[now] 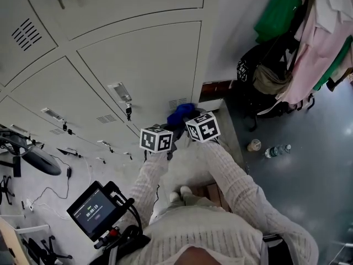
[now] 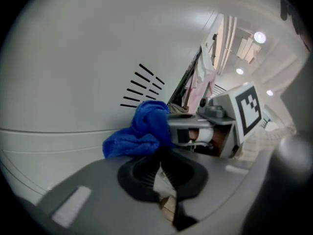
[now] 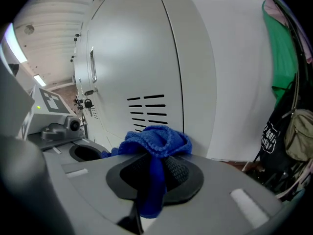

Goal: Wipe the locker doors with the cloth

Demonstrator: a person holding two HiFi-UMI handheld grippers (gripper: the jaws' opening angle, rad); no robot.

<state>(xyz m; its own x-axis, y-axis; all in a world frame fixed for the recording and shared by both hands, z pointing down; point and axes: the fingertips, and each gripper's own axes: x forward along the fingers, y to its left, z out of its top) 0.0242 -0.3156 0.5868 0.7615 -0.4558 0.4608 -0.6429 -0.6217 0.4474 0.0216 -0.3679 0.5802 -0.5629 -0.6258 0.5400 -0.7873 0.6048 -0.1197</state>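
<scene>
Here the right tool (image 3: pixel 155 169) grips the blue cloth (image 3: pixel 157 140) near the locker door (image 3: pixel 132 58), left tool (image 2: pixel 160 169) closed.

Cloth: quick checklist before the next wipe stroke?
1. Cloth gripped: ok. The right hand-held gripper has its jaws shut on the blue cloth.
2. Cloth ahead of the jaws: ok. A bunch sticks out past the tips.
3. Left hand-held gripper free: ok. Its jaws are together with nothing between them, and the cloth lies just beyond.
4. Cloth on the locker door: cannot tell. It sits close by the vent slots, but contact does not show.
5. Stroke path: not ok, probably. The latch and padlock jut out further up the door, so steer round them.
</scene>
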